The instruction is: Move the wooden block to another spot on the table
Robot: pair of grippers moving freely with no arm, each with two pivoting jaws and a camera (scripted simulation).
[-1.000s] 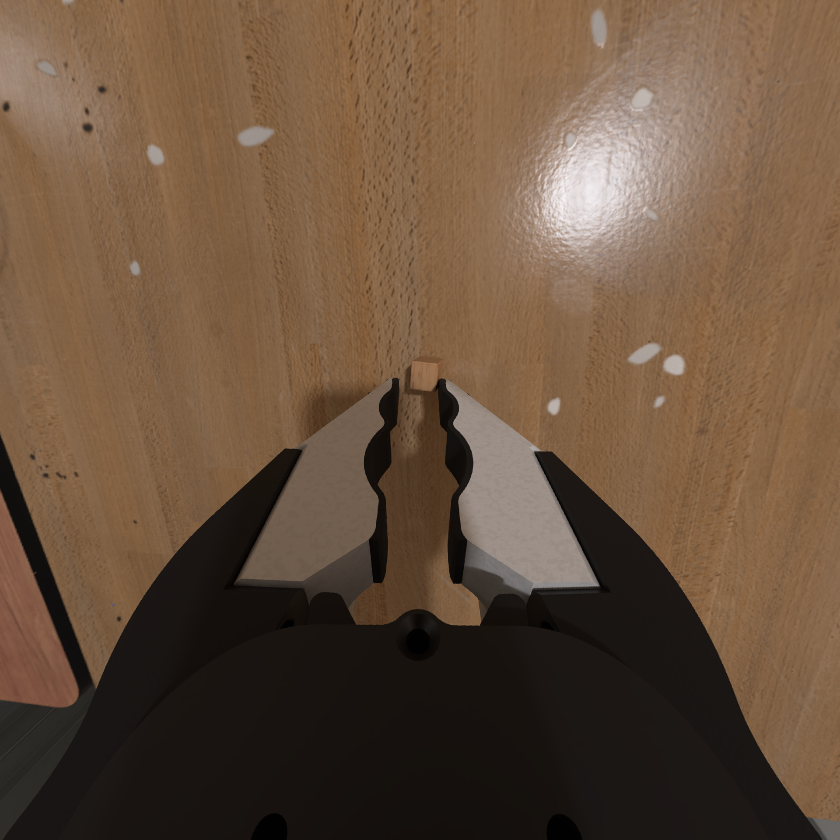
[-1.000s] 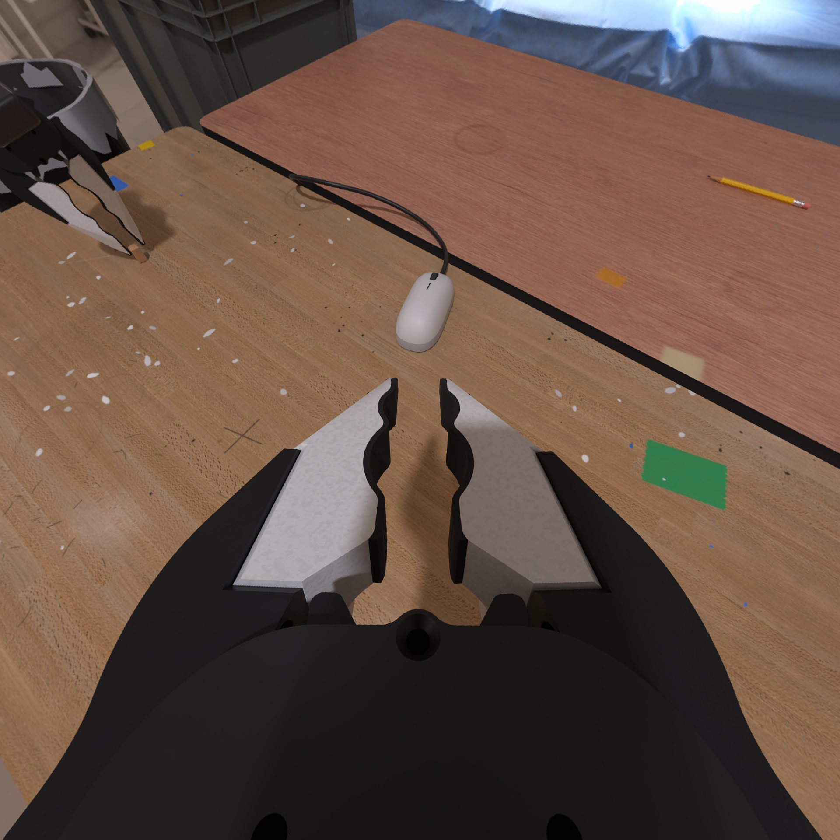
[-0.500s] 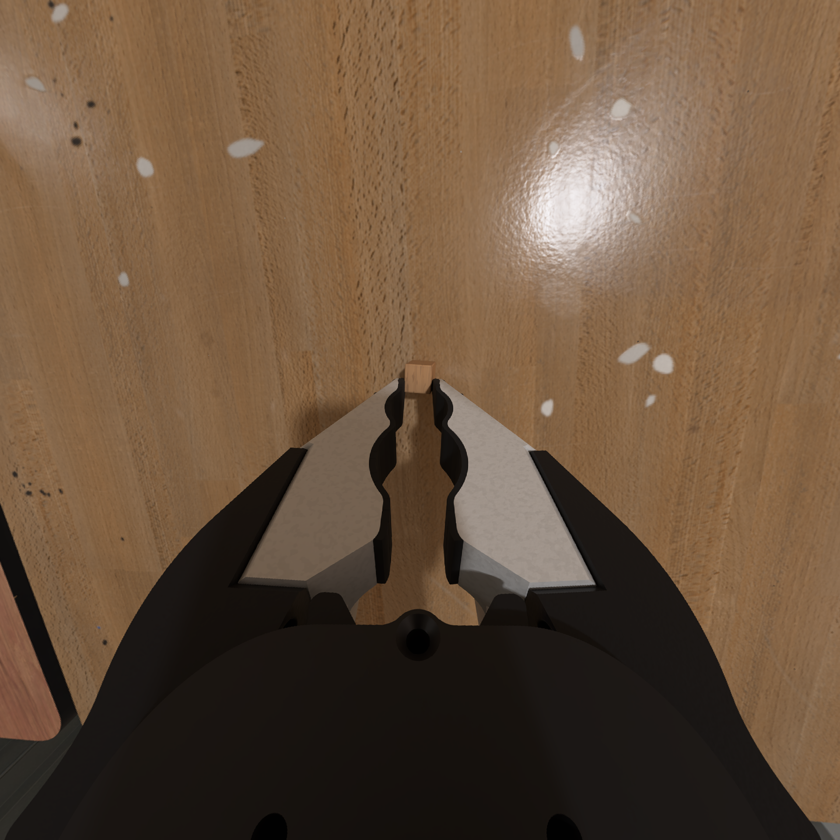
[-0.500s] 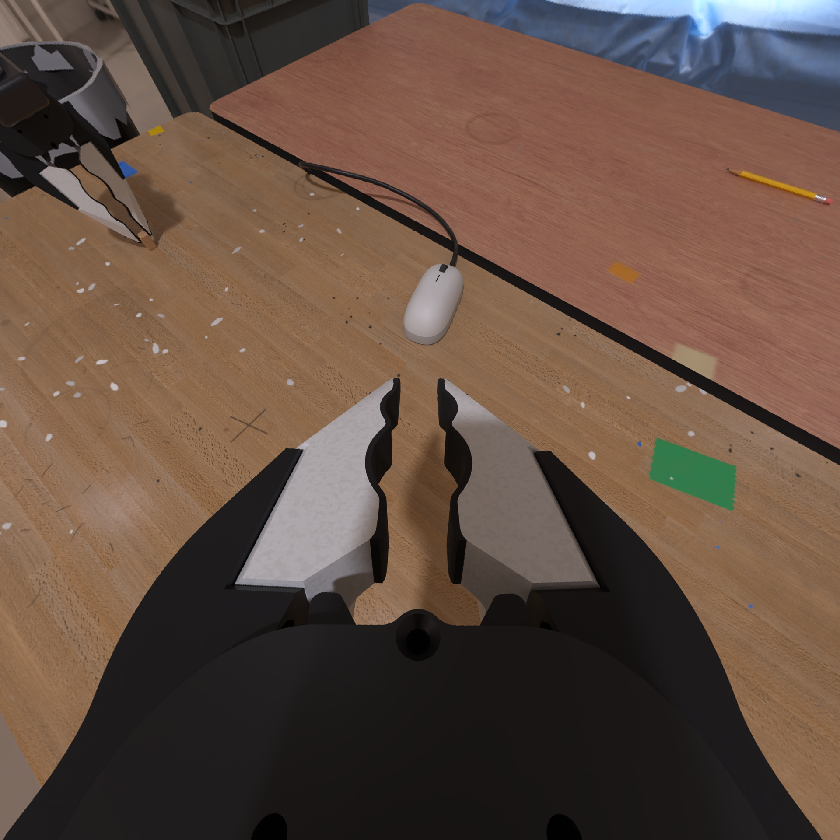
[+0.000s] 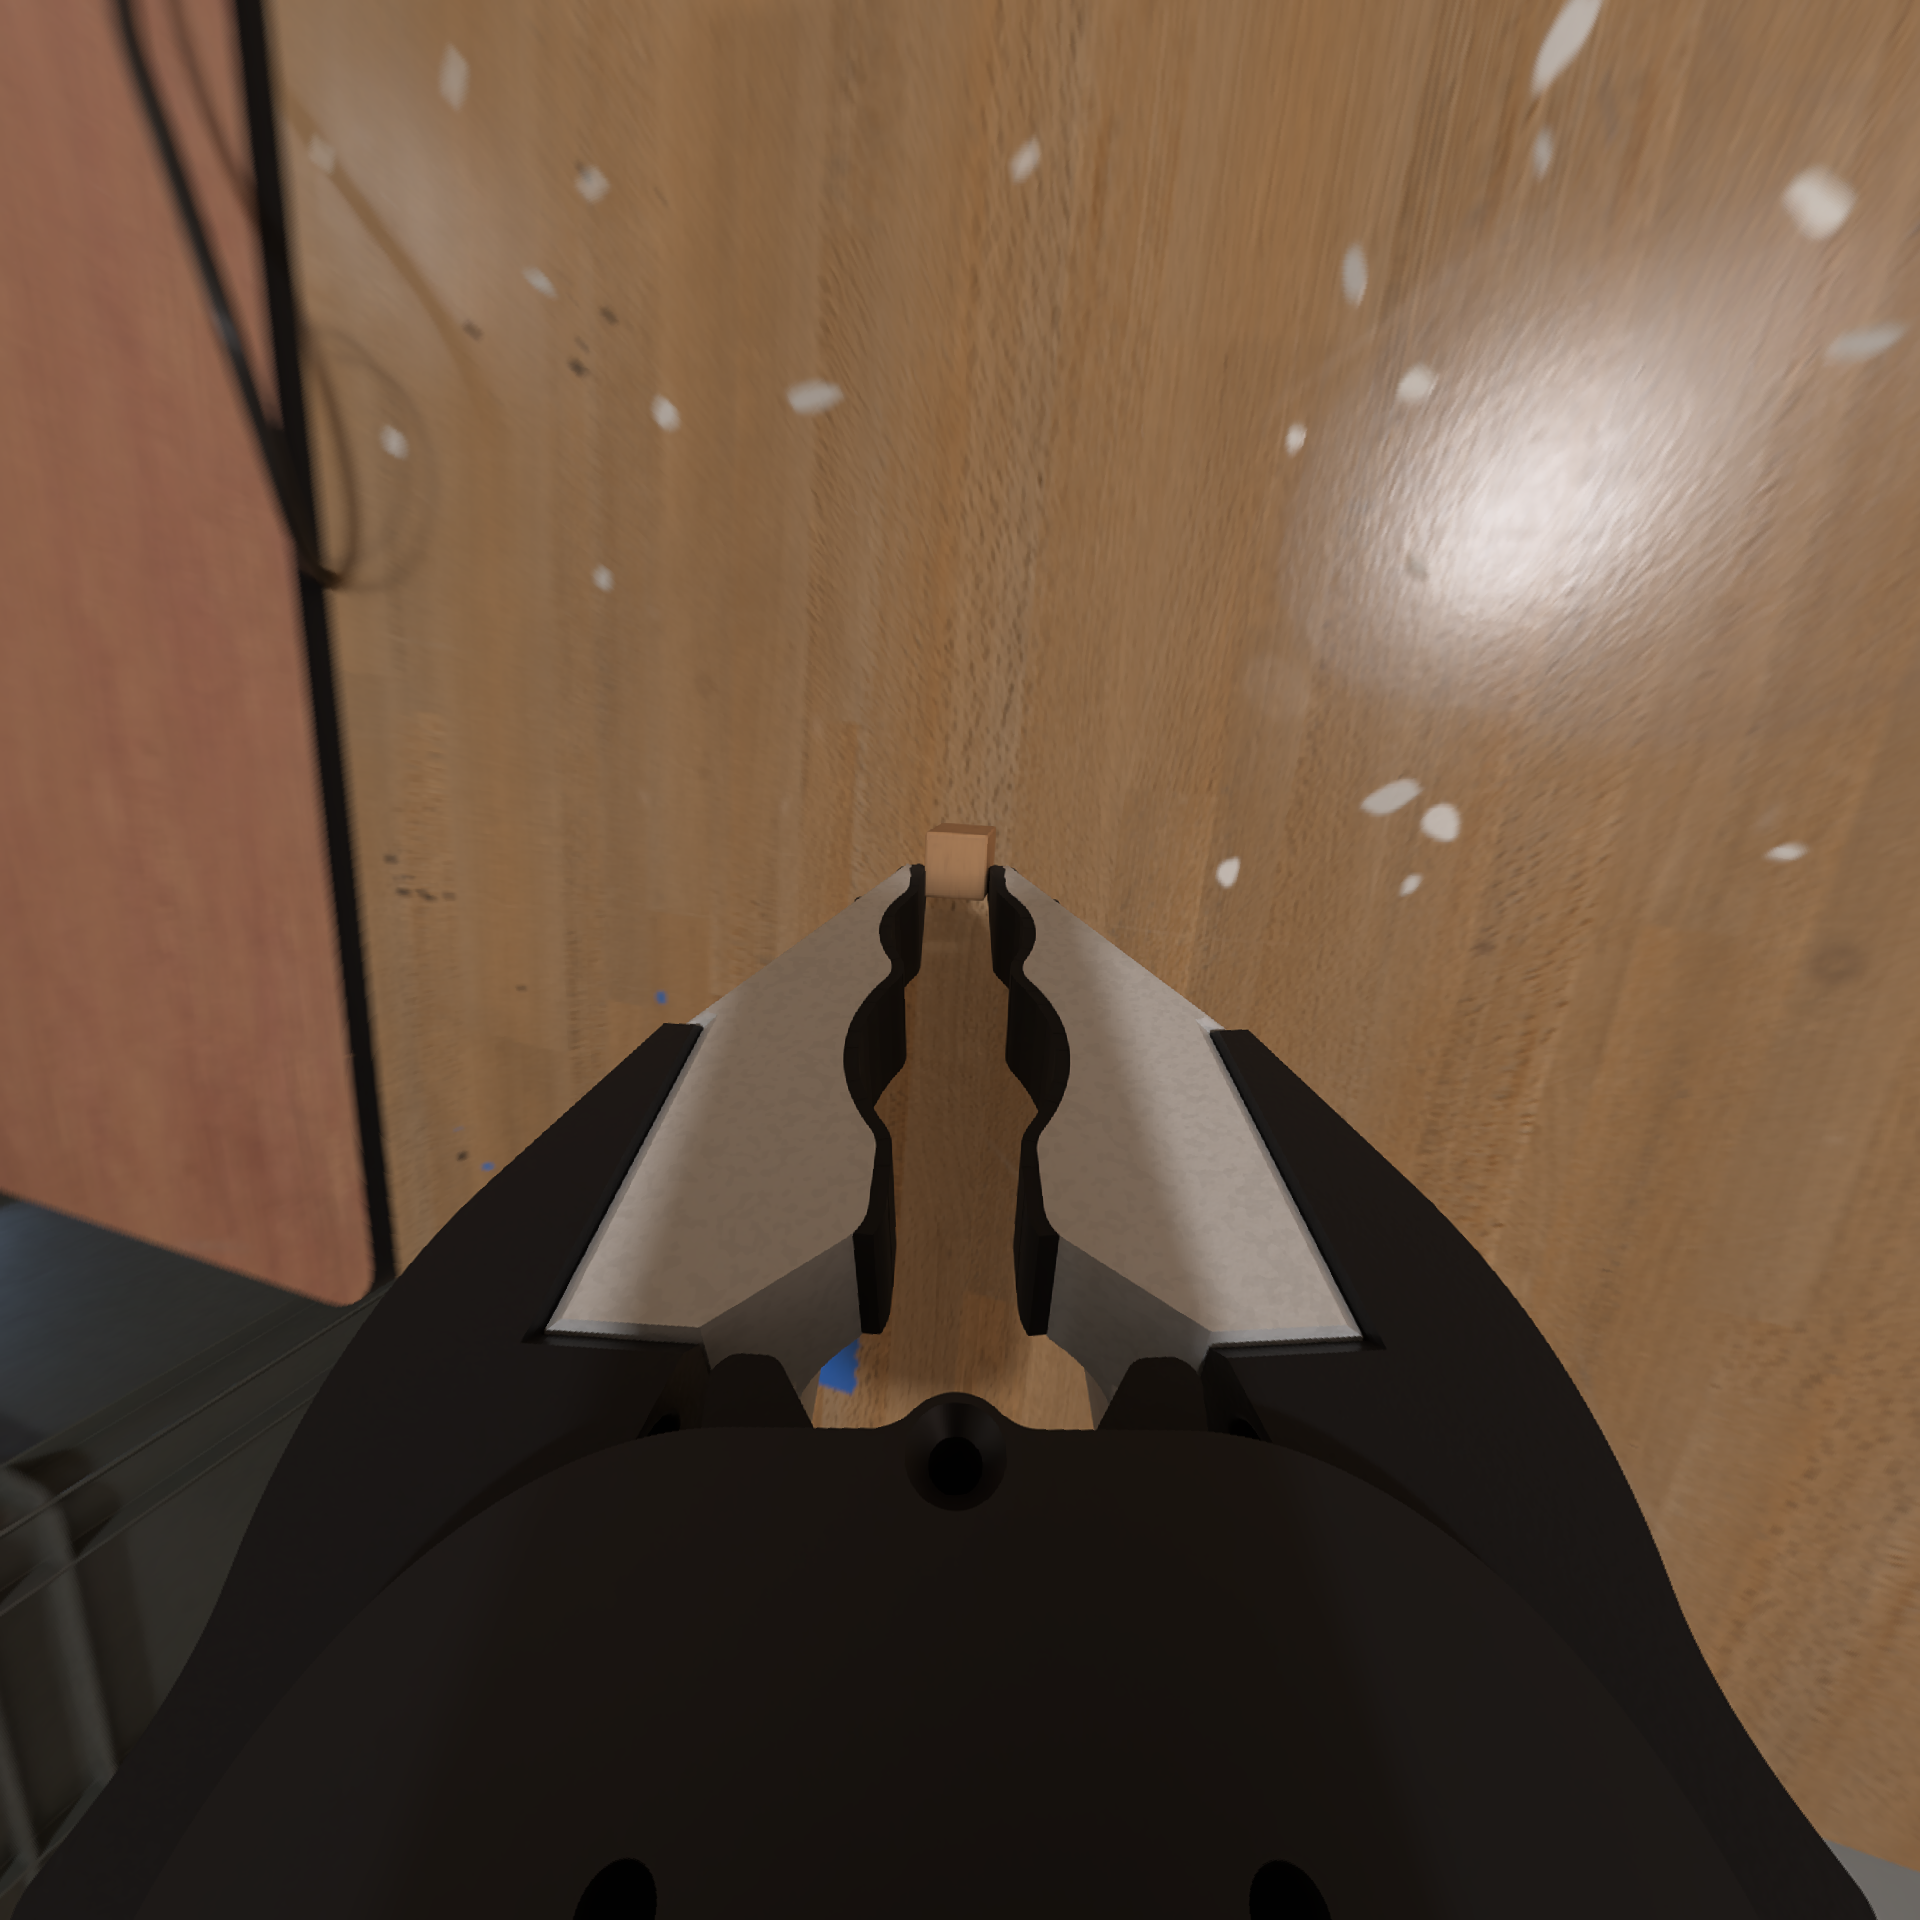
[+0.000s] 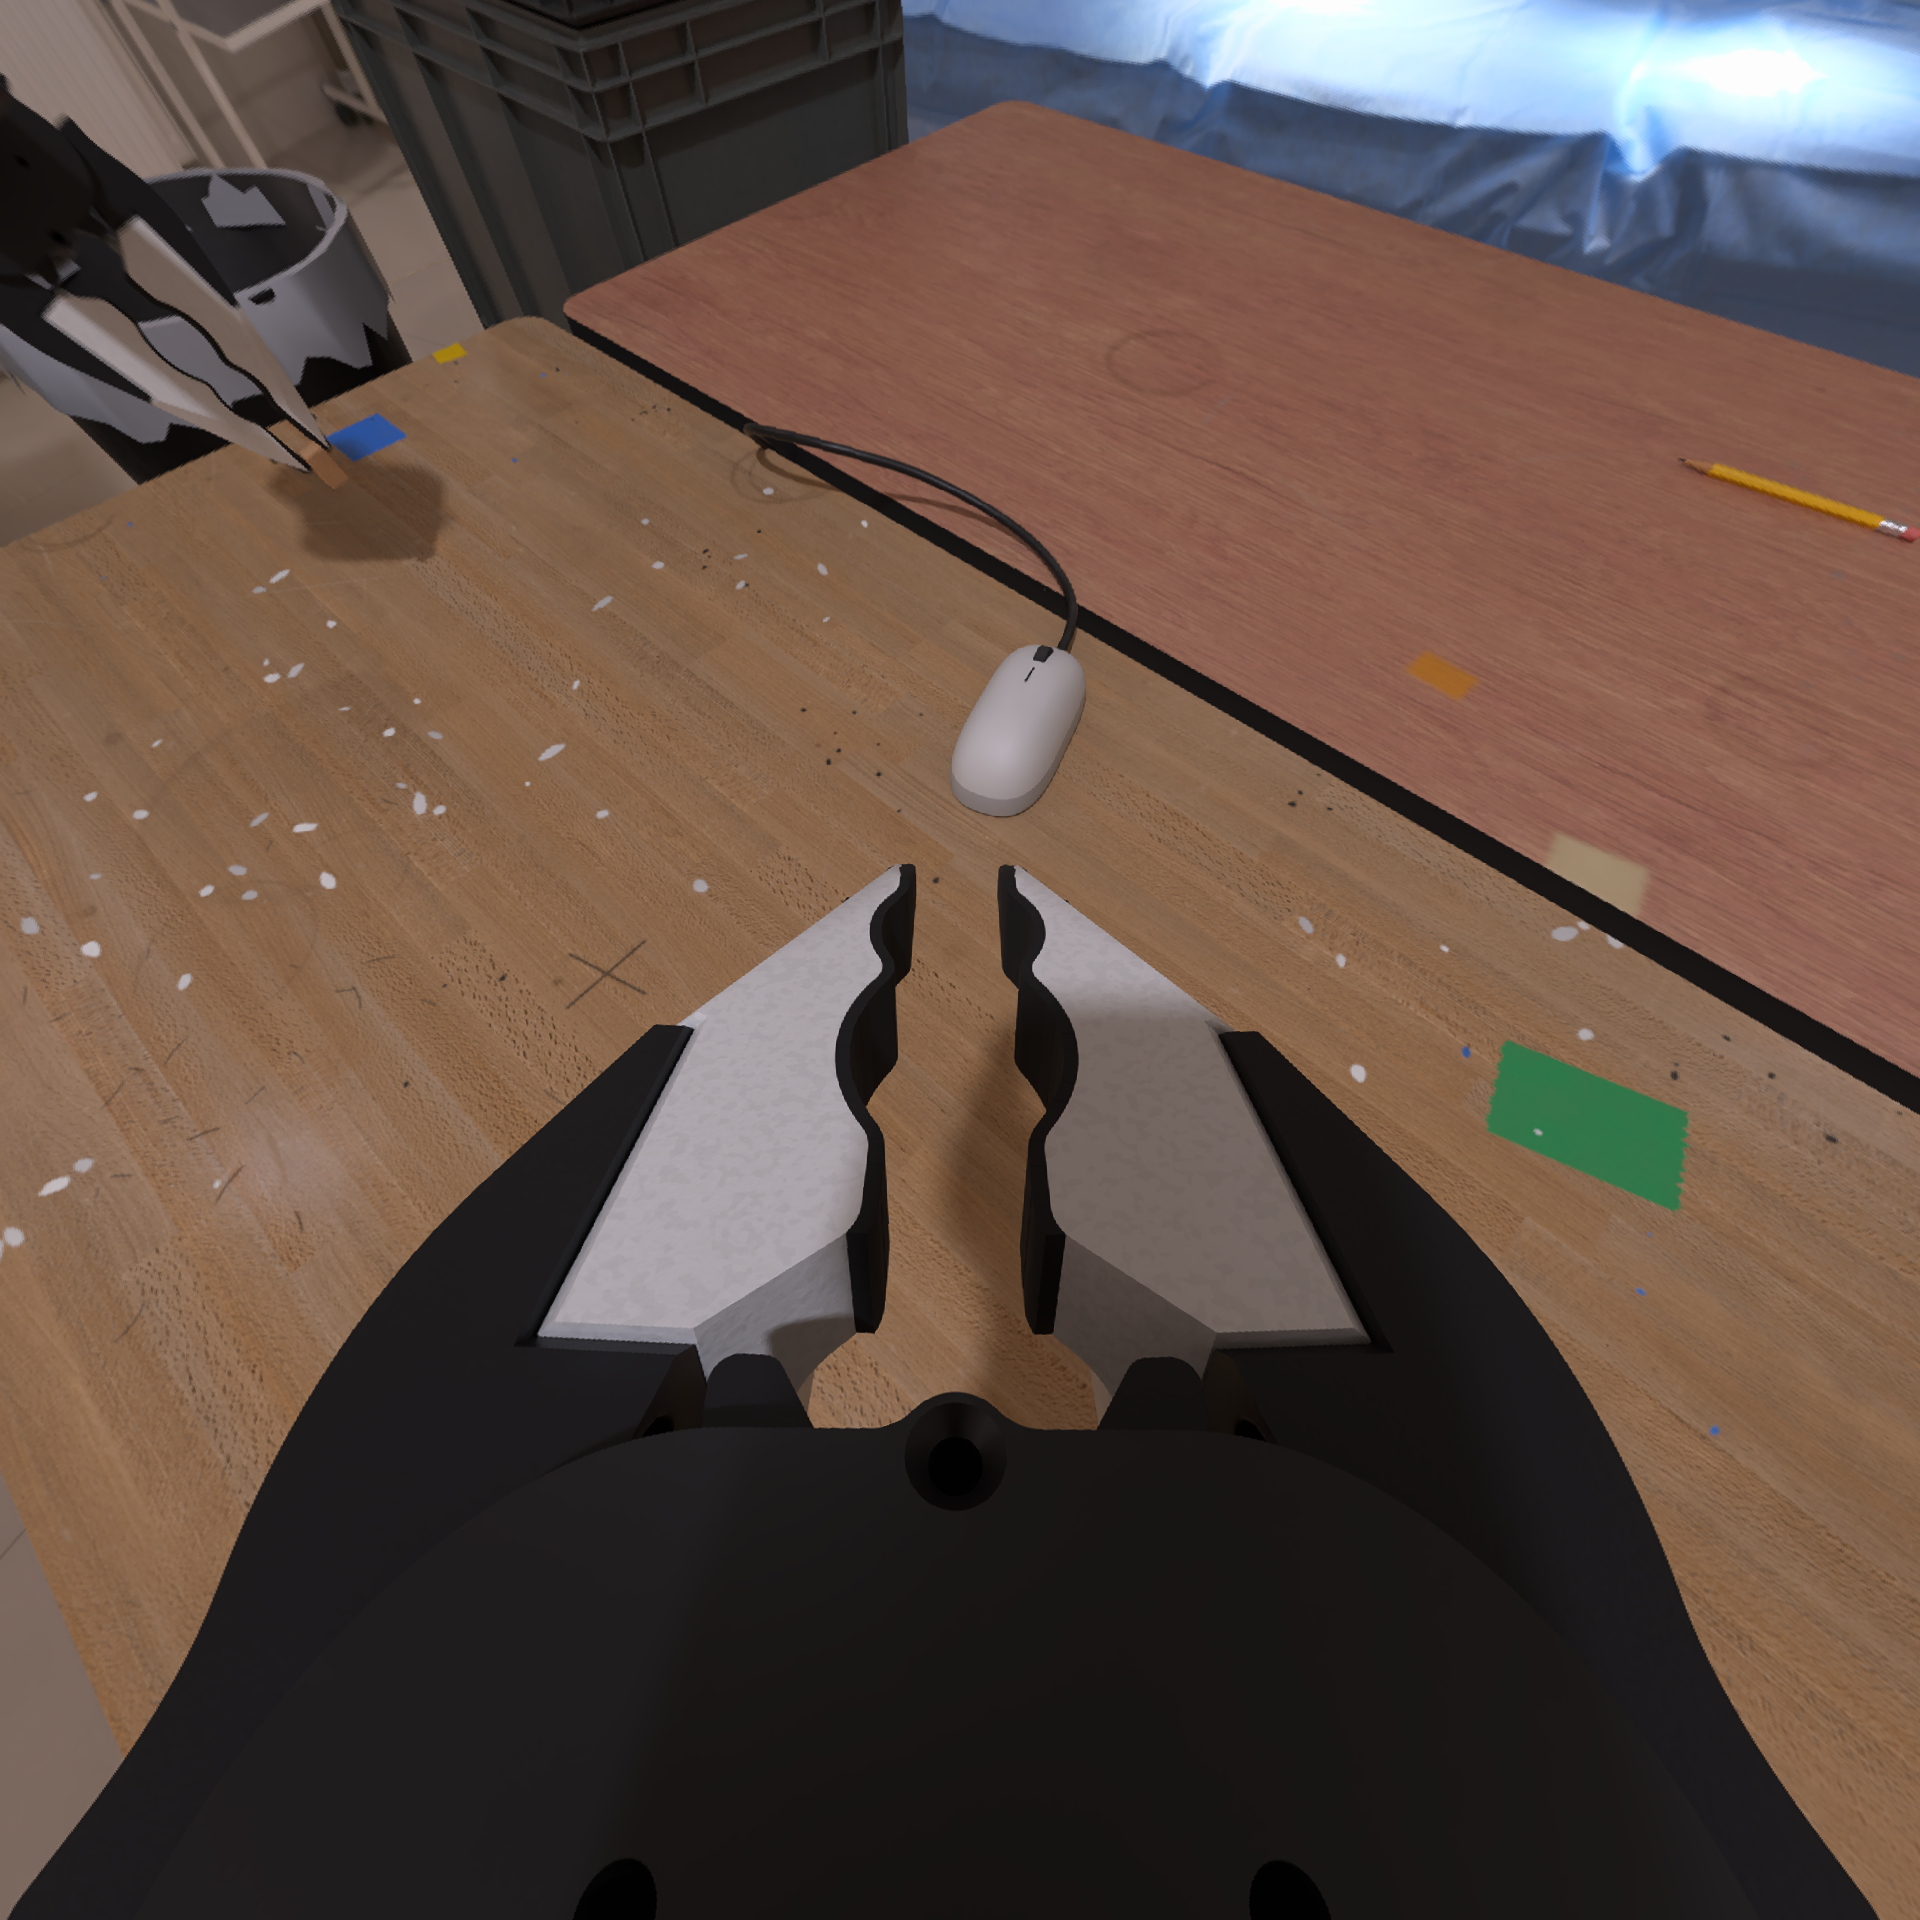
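The small wooden block (image 5: 958, 860) is pinched between the tips of my left gripper (image 5: 956, 885), which is shut on it. It hangs above the light wooden table (image 5: 1195, 582). In the right wrist view, the left gripper (image 6: 310, 457) is at the far left corner with the block (image 6: 332, 474) at its tip, and its shadow falls on the table below. My right gripper (image 6: 956, 881) is open and empty, hovering over the middle of the table (image 6: 468, 1091), short of the mouse.
A white mouse (image 6: 1016, 740) with a black cable lies near the seam to a reddish table (image 6: 1351, 416), which bears a pencil (image 6: 1797, 502). Green tape (image 6: 1584, 1125) and blue tape (image 6: 366, 436) mark the table. A grey crate (image 6: 644, 125) and a bin (image 6: 281, 260) stand beyond.
My left gripper has lifted the block off the table and carried it toward the far corner by the reddish table. My right gripper has drawn back slightly, still open.
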